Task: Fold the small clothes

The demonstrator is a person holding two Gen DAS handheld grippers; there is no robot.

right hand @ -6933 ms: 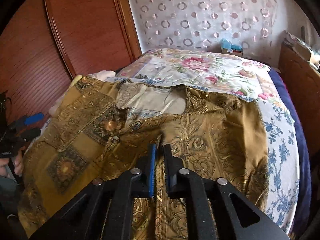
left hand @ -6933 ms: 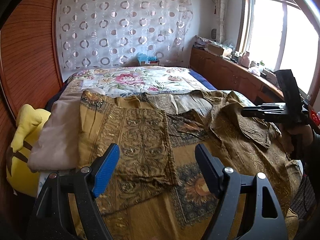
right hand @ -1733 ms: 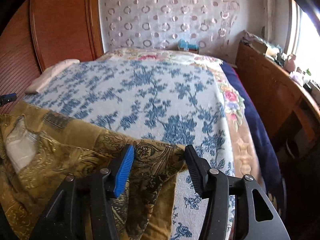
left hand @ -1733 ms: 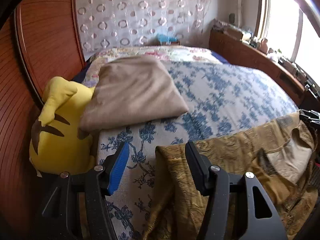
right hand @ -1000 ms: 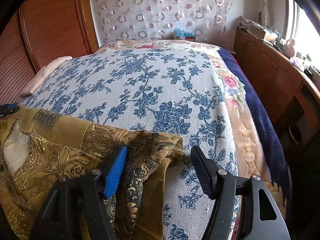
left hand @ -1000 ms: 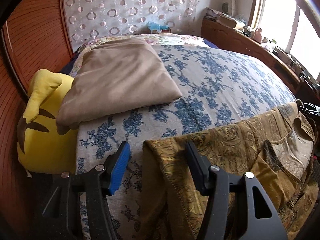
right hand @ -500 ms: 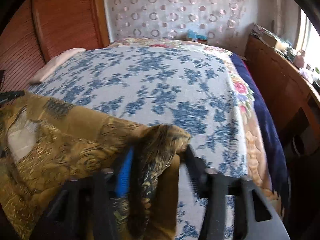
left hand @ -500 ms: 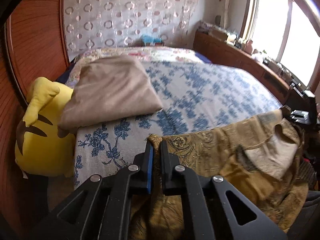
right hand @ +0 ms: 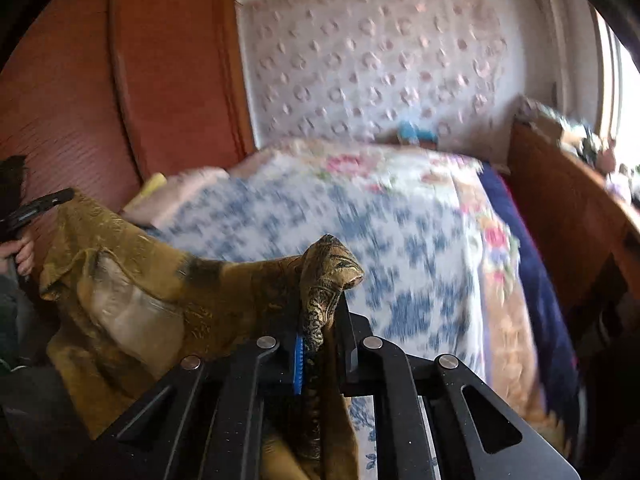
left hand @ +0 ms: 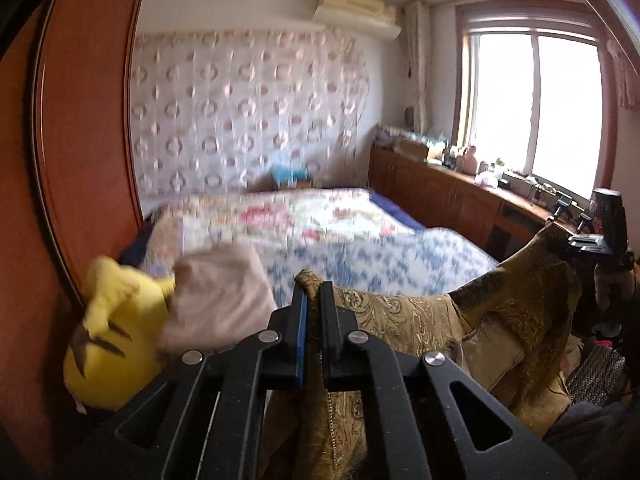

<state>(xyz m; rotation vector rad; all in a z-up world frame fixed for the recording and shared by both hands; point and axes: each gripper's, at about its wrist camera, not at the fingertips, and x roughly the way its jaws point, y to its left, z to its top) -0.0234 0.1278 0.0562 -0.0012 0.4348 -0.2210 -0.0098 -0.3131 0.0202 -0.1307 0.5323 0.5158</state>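
Both tongs (left hand: 313, 292) (right hand: 320, 312) clamped on garment (left hand: 404, 312) corners

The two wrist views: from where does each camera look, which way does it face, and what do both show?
Left wrist view: sits on the left hand-held gripper, facing along the bed towards the circle-patterned curtain; its jaws pinch the gold patterned garment; the right hand-held gripper shows far right.
Right wrist view: sits on the right hand-held gripper, facing the same curtain; its jaws, just closed, pinch the garment; the person's left hand shows at left.
Shared: garment, blue-flowered bedspread, curtain.
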